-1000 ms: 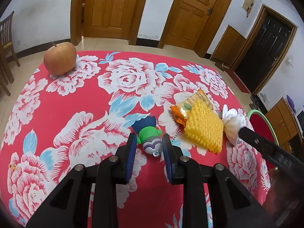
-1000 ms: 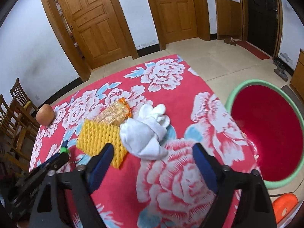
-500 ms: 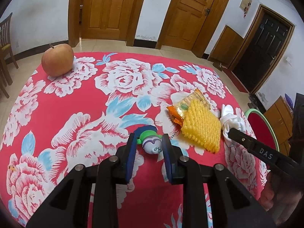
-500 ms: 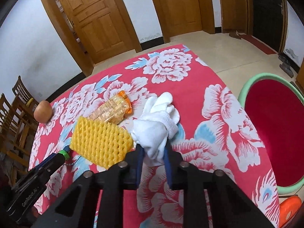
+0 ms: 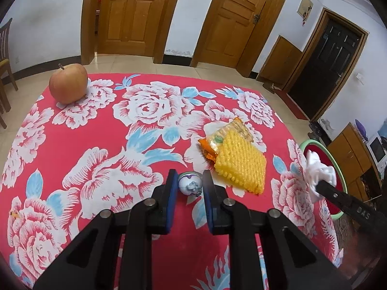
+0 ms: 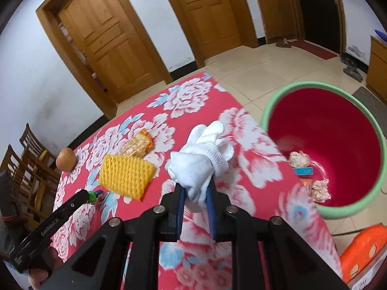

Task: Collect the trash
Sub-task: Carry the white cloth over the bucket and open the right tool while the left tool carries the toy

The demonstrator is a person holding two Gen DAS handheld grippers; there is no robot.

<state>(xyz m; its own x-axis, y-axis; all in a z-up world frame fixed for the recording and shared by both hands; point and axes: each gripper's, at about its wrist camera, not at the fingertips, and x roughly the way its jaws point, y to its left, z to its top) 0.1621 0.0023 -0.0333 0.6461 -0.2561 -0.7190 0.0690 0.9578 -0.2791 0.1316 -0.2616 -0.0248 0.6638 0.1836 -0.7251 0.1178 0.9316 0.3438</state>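
I see the counter (image 5: 72, 145) under its red cloth with white roses filling most of both views. Beside its far right edge, down on the floor, stands the red bin (image 6: 324, 145) with a green rim; a few crumpled scraps and a small blue piece lie at its bottom.

My right tool (image 6: 195, 197) is clenched on the white glove (image 6: 200, 162), a knotted bundle lifted off the cloth and hanging near the counter's edge on the bin side; in the left view the same bundle shows against the bin's rim.

The yellow foam net (image 5: 238, 164) lies flat near the middle right of the counter, overlapping the orange snack wrapper (image 5: 212, 142) just behind it.

An apple (image 5: 68, 83) sits well apart at the far left corner.

My left tool (image 5: 187, 183) is closing its blue pads around a small round toy (image 5: 190, 183), white with green and purple bands. It sits between the pads on the cloth, and the left pad does not yet seem to touch it.
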